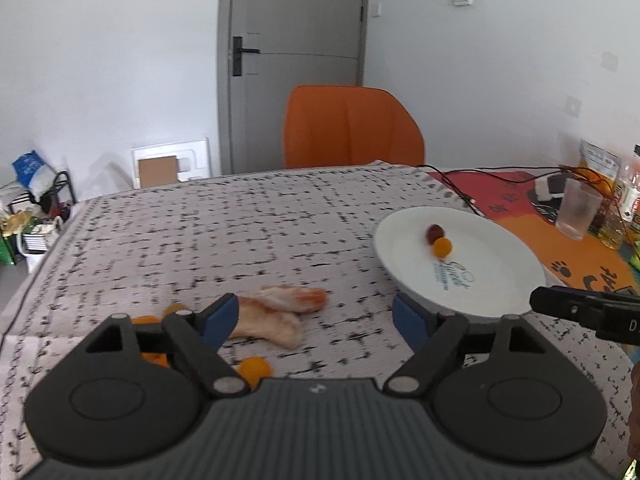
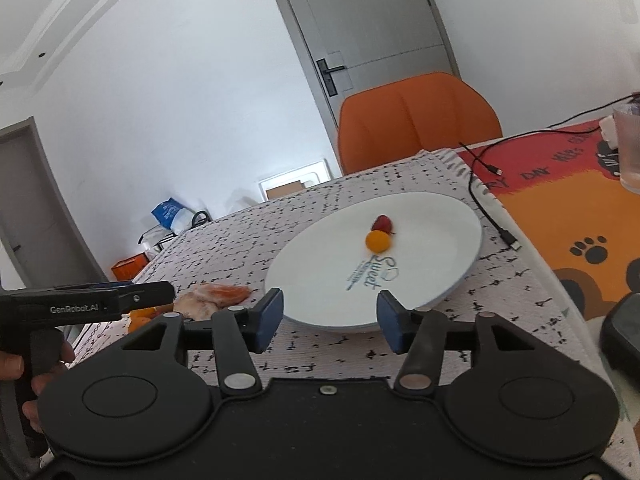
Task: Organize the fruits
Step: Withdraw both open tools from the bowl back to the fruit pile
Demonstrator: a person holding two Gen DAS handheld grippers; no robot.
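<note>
A speckled tablecloth (image 1: 240, 232) covers the table; orange chair (image 1: 352, 128) and grey door (image 1: 296, 20) at top centre. Both grippers, left (image 1: 316, 320) and right (image 2: 330, 320), spread empty near the plate (image 2: 440, 240).

A round white ceramic plate (image 2: 436, 240) lies on the table (image 1: 200, 232) covered by a black-flecked white woven cloth, and on the plate a small round orange fruit (image 2: 377, 241) touches a small dark red fruit (image 2: 382, 223) just behind it. Left of the plate on the cloth lie pale torn pieces of orange peel (image 1: 280, 312), with several small round orange fruits (image 1: 254, 367) near them on their left and front. Behind the table stands an orange upholstered chair (image 1: 352, 126), and right of the plate, on an orange paw-print mat (image 2: 568, 220), stands a clear drinking glass (image 1: 576, 212).
</note>
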